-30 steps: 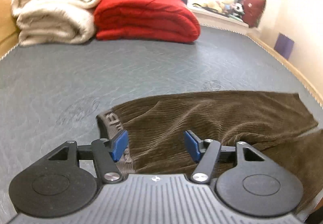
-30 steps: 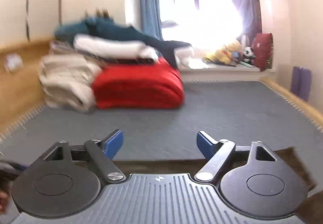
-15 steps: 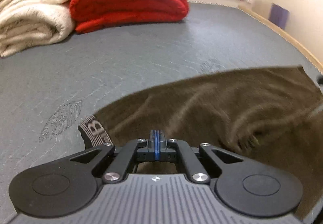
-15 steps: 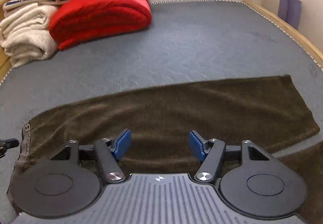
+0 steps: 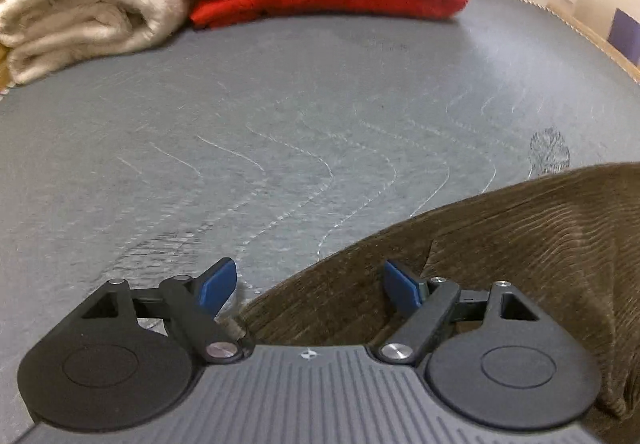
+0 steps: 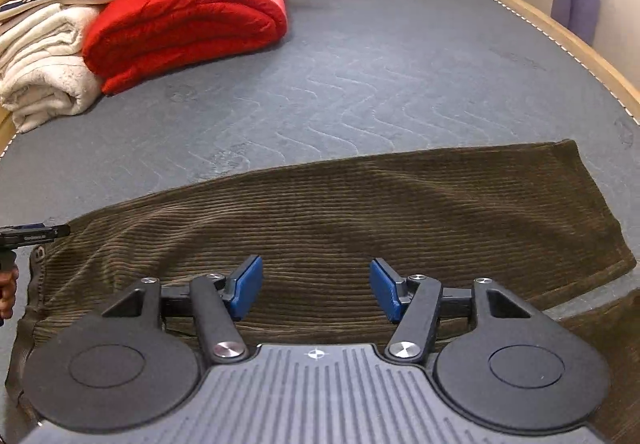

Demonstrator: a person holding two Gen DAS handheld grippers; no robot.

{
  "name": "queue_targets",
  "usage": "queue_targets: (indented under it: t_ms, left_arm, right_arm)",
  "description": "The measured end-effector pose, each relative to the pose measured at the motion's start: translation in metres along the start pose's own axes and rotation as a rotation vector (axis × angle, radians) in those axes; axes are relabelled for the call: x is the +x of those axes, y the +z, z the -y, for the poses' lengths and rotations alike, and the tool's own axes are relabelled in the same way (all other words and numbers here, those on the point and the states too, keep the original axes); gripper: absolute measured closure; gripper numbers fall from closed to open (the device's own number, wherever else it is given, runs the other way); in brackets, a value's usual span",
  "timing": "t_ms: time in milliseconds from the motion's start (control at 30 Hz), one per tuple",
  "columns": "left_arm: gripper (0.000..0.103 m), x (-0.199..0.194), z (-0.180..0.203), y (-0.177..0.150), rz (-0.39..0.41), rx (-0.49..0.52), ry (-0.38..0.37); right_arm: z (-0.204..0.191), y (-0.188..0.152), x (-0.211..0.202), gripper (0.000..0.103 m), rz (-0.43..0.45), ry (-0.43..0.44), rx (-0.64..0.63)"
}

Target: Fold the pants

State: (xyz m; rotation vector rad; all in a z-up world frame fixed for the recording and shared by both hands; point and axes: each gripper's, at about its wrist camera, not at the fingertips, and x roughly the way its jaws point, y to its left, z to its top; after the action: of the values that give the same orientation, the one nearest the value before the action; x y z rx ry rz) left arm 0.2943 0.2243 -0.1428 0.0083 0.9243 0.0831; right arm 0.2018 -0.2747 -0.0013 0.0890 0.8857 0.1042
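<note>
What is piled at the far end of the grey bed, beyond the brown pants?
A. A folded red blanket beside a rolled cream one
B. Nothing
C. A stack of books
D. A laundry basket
A: the right wrist view shows a folded red blanket next to a rolled cream blanket at the far end of the bed.

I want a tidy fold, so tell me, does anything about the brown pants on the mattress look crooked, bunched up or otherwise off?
Mostly fine. The brown pants lie flat across the mattress, slightly slanted, with shallow wrinkles. In the left wrist view one layer of cloth is turned over in a diagonal crease near the left gripper. Nothing looks torn or spilled.
</note>
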Motion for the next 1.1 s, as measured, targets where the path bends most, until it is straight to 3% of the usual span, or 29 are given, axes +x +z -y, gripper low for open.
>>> queue_targets:
  t_ms: [100,167,233,300,400,500,567,667,767,900,1033,1100]
  left_arm:
    - [0.019,0.014,0.0,0.001,-0.031,0.003,-0.072]
    - [0.023,0.019,0.003,0.0,-0.03,0.023,-0.067]
    - [0.048,0.015,0.006,0.0,-0.024,0.049,-0.109]
    - [0.082,0.005,0.012,0.001,-0.018,0.115,-0.121]
    - [0.09,-0.022,0.026,-0.001,0.02,0.225,-0.079]
    - [0.092,-0.06,0.039,-0.004,0.082,0.306,-0.053]
    - [0.093,-0.093,0.048,-0.01,0.132,0.35,-0.057]
    - [0.093,-0.146,0.063,-0.028,0.194,0.42,-0.052]
    - [0.094,-0.207,0.075,-0.068,0.234,0.493,-0.066]
    - [0.094,-0.271,0.081,-0.152,0.186,0.626,-0.123]
    - [0.09,-0.271,0.08,-0.209,0.0,0.658,-0.129]
    - [0.087,-0.274,0.074,-0.204,0.016,0.585,-0.144]
  right_arm:
    - [0.006,0.0,0.005,0.042,-0.012,-0.028,0.003]
    - [0.01,-0.002,0.008,0.042,-0.016,-0.044,0.006]
    - [0.014,-0.003,0.01,0.042,-0.025,-0.072,0.011]
    - [0.018,-0.005,0.01,0.042,-0.02,-0.099,0.021]
    - [0.027,-0.009,0.01,0.042,-0.02,-0.136,0.062]
    - [0.034,-0.015,0.006,0.055,-0.018,-0.153,0.106]
    - [0.038,-0.021,-0.001,0.075,0.003,-0.165,0.141]
    - [0.048,-0.031,-0.021,0.091,0.076,-0.166,0.208]
    - [0.063,-0.043,-0.042,0.091,0.135,-0.156,0.27]
    - [0.094,-0.058,-0.058,0.09,0.158,-0.123,0.382]
    - [0.132,-0.066,-0.059,0.09,0.145,-0.101,0.508]
    - [0.147,-0.065,-0.056,0.09,0.147,-0.103,0.531]
